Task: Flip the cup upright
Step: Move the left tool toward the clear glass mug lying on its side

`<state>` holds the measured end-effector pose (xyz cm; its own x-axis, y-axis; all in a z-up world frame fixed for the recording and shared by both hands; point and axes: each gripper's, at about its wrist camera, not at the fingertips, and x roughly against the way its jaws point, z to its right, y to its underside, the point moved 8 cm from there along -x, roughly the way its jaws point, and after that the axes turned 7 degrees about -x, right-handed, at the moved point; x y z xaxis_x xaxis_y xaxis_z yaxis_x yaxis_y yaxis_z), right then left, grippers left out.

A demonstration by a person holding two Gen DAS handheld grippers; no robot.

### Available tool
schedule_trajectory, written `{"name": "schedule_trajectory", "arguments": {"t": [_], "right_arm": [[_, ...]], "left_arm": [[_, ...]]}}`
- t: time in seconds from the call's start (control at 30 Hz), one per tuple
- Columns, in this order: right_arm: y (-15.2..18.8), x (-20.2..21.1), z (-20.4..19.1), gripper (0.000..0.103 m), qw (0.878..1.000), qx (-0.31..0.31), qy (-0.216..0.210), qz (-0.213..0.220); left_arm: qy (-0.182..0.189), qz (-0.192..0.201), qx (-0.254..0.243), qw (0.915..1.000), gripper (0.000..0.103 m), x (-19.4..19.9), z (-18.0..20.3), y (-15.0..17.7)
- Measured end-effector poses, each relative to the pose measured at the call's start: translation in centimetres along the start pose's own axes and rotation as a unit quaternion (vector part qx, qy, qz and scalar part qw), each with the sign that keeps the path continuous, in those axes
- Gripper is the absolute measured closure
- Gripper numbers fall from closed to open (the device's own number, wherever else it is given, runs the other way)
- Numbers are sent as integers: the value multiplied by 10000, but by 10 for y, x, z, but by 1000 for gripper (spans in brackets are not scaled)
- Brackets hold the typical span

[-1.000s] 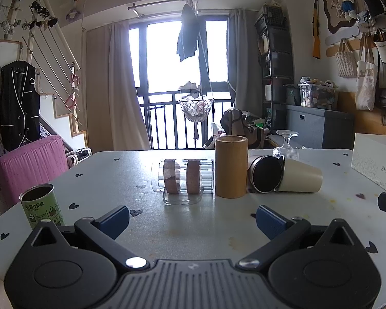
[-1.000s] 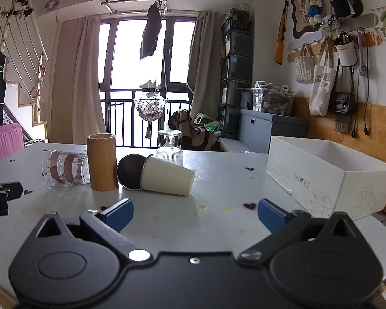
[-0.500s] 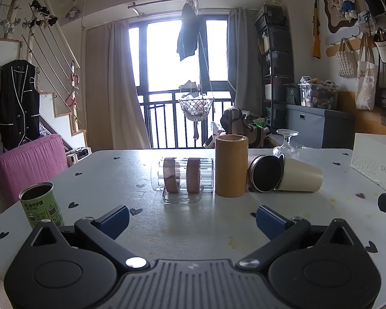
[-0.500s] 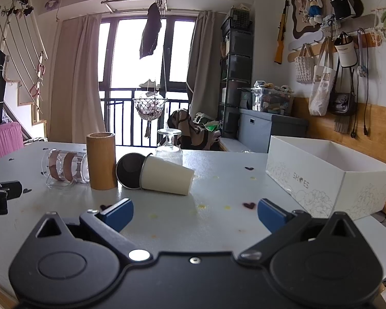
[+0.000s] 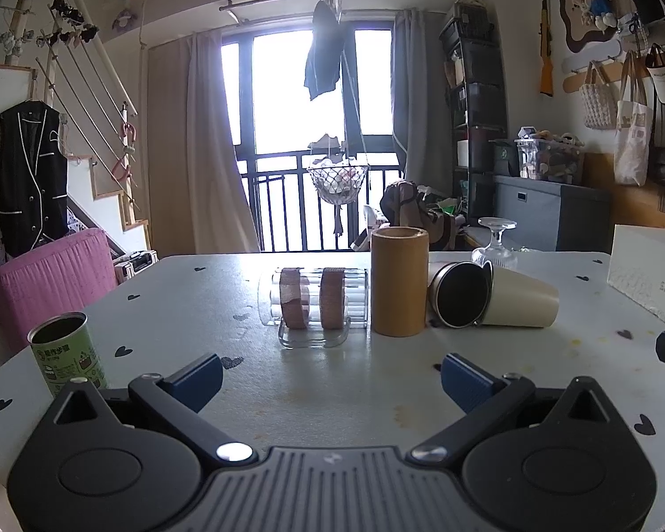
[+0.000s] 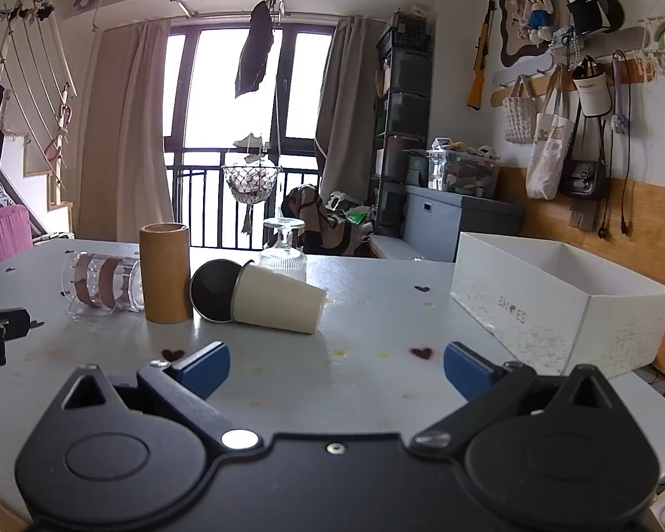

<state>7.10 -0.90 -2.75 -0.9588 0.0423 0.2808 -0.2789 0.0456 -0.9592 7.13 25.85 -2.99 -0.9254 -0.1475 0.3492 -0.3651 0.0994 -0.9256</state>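
A pale grey tabletop [image 5: 332, 381] printed with small dark hearts and marked with yellowish stains fills the foreground. The cream paper cup [image 6: 277, 306] lies on its side near the table's middle, its mouth against a dark-lined metal cup [image 6: 213, 290] also tipped over. Just left stands an upright tan cylindrical tube [image 5: 399, 281], then a clear acrylic holder with two brown rings [image 5: 314, 306]. An upturned ribbed glass goblet [image 6: 283, 252] sits behind the paper cup. A green tin can [image 5: 66, 354] stands at the left edge, an open white cardboard box [image 6: 563, 297] at the right. Behind are balcony doors, curtains and hanging bags. The left gripper [image 5: 332, 377] and right gripper [image 6: 337, 365] both hover spread wide, holding nothing
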Motion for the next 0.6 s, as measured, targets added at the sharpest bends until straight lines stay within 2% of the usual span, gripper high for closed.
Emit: {"name": "schedule_trajectory", "arguments": {"t": [0.33,0.6], "right_arm": [[2,-8,7,0,9999,-44,-10,-99],[6,-25,2,0,9998,-18,-31,-191]], "left_arm": [[334,-220,475,9981,0,-25,-9,-1],[125,-257,422,9987,0,-65,-27,-12]]}}
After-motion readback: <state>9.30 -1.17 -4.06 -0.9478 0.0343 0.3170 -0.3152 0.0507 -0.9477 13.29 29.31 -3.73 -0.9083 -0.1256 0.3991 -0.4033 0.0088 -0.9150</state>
